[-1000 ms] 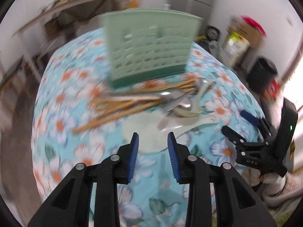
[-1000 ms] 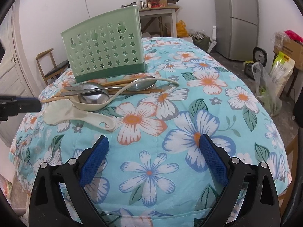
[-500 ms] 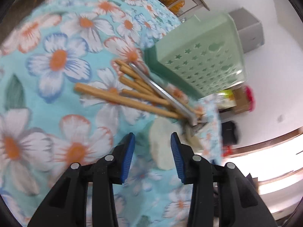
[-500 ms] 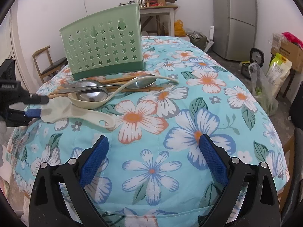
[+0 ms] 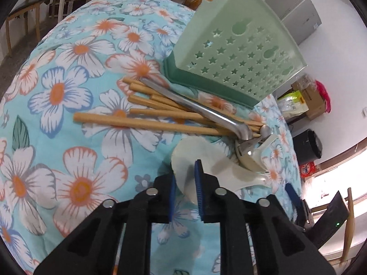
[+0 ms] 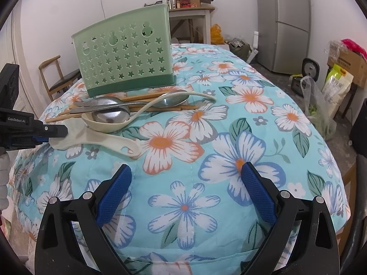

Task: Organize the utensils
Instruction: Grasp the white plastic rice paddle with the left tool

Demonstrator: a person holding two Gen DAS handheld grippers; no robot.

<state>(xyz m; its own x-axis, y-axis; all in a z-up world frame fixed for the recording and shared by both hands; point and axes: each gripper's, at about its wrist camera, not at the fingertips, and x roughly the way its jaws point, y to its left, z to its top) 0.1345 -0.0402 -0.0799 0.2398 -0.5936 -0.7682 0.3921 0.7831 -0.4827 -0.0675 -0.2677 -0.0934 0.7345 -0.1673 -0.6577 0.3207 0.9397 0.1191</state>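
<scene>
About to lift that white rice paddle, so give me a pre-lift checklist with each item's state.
1. The left gripper straddles the blade of the white rice paddle: ok, its jaws are closing on it.
2. Firm pinch on the blade: cannot tell, pad contact is not clear yet.
3. Paddle handle free of the pile: ok, it lies apart from the cream ladle and the metal spoons.
4. Chopsticks clear of the grip: ok, they lie beyond the blade.
5. Green utensil holder upright and ready: ok.
6. The right gripper out of the way: ok, open and empty over the floral tablecloth.
</scene>
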